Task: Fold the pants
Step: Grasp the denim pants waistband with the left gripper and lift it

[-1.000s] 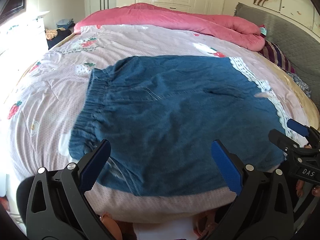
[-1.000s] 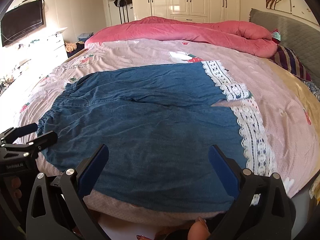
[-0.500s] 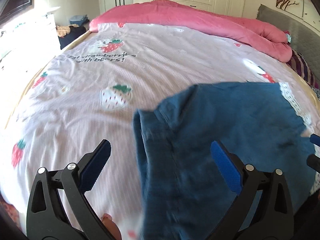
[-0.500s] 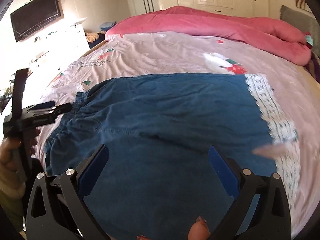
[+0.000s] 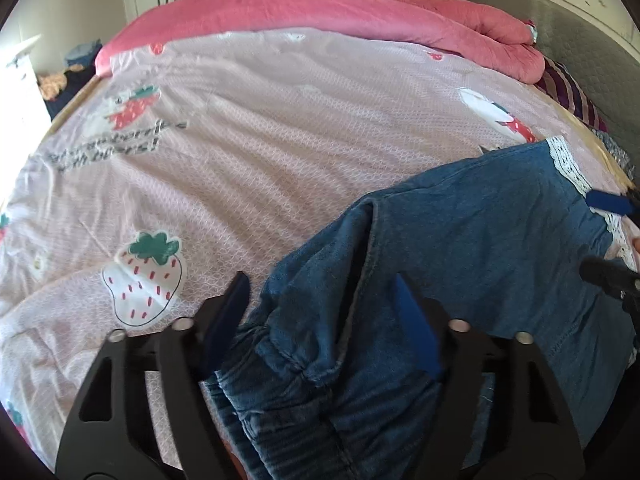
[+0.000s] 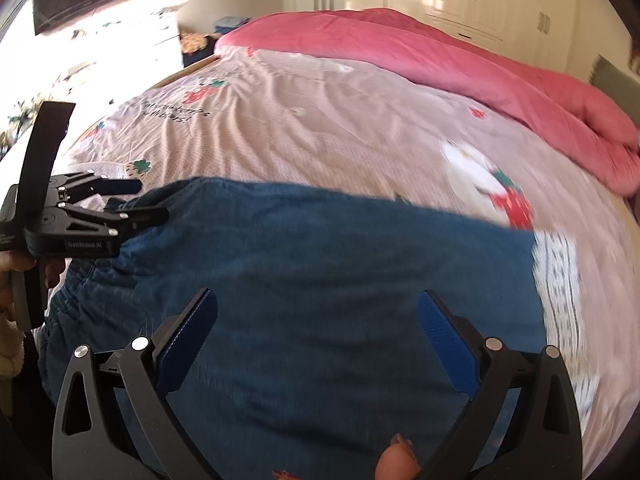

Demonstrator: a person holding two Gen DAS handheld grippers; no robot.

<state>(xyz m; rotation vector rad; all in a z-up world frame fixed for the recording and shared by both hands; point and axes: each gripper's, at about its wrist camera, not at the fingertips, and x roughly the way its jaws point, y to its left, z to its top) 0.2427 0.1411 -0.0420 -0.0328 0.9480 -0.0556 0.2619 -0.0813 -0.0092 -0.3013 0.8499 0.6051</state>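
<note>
Left hand-held gripper [image 5: 320,312] jaws just closing around pants [image 5: 460,260] waistband, not yet pinching, right hand-held gripper [image 6: 316,328] spread wide

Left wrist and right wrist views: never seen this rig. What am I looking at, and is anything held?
No robot here: a person carries a hand-held two-finger gripper in each hand, each with a fisheye camera looking along its blue-padded fingers.

The left wrist view shows the left gripper at the gathered waistband end of the blue denim pants. Its jaws have just been closing with the waistband between them; the pads don't look clamped yet.

The right wrist view shows the right gripper wide open above the pants, holding nothing.

The pants lie on a bed with a strawberry-print sheet and a pink quilt behind.
</note>
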